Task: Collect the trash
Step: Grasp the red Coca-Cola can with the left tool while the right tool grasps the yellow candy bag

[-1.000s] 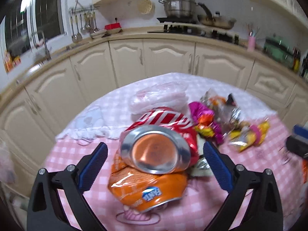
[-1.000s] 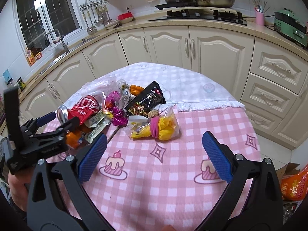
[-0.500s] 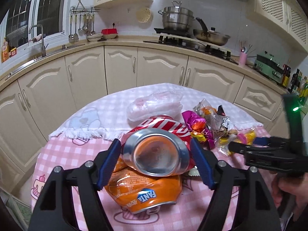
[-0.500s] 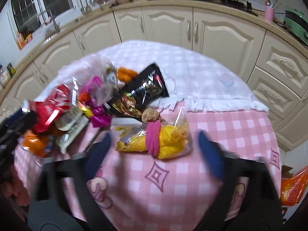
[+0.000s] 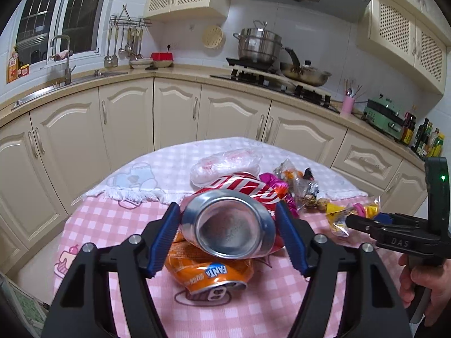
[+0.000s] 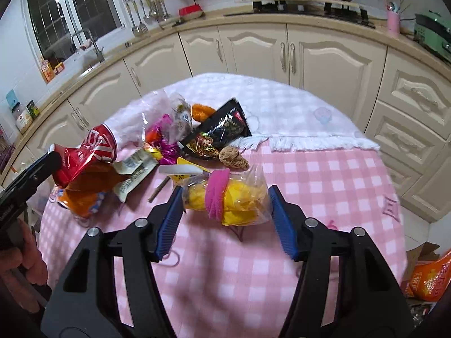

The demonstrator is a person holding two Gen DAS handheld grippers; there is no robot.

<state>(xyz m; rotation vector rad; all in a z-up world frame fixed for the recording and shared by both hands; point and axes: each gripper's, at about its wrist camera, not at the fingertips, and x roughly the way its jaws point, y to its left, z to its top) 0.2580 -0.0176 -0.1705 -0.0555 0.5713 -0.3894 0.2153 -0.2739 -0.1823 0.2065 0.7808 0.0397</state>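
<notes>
A round table [image 5: 93, 219] under a pink checked cloth stood in a cream-cabineted kitchen, a heap of litter strewn across it from left to right. In the left wrist view, the left gripper [image 5: 228, 226] had just been closing around a crushed red soda can [image 5: 228, 226], whose silver base faced the camera; both blue pads [image 5: 165, 239] sat against the can's dented sides, gripping it. The red can lay on top of a flattened orange Fanta can [image 5: 208, 276], which rested on the cloth directly below the jaws. Behind them sat a crumpled clear plastic bag [image 5: 225, 163], and to the right a tangle of bright candy wrappers [image 5: 282, 186]. Farther right, the right gripper [image 6: 225, 211] reached in from the frame's edge (a person's hand [image 5: 422, 284] wrapped around its handle). In the right wrist view, its jaws had also just been closing, and a clear bag of yellow scraps [image 6: 239, 197], cinched by a pink band [image 6: 215, 194], lay between the blue pads, both of which pressed on the plastic at either end, holding it on the cloth. Up the table from that bag lay a black snack packet [image 6: 222, 129] and a brown lump [image 6: 232, 156], with the red can at far left beside the other tool.
</notes>
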